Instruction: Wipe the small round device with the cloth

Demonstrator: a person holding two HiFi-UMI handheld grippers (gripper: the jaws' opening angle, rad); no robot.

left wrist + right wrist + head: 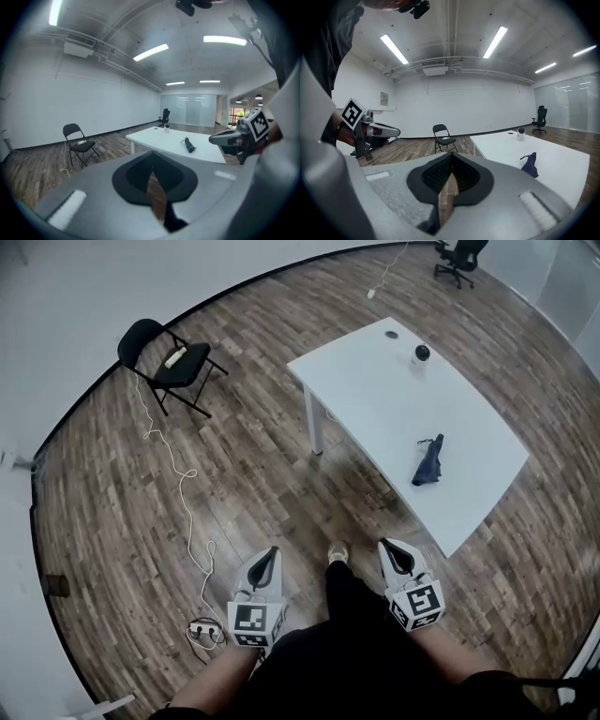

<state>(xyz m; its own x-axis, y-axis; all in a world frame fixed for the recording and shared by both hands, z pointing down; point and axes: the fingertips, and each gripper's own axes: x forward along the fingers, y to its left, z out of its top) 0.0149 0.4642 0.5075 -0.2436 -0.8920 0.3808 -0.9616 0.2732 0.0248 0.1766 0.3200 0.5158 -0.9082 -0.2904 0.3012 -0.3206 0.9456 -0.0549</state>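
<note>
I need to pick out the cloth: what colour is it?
The cloth is dark navy blue, crumpled on the white table; the head view shows it best.

No legible writing (only patterned markers (249,620) on the left tool (272,552) and right tool (387,544)).

The left tongs (270,559) and right tongs (394,554) hang side by side over the floor (262,474), with the person's foot (337,552) between them. Ahead of the right tongs, well apart, stands the worktop (375,399). The cloth (429,465) lies on its nearer part, and the small round device (422,354) stands beyond the cloth, near the far end. An office chair (459,257) stands far behind the worktop. Ahead and left of the left tongs stands a folding chair (164,362). From it a cable (187,512) trails over the floor to a power strip (202,627), just left of the left tongs.
</note>
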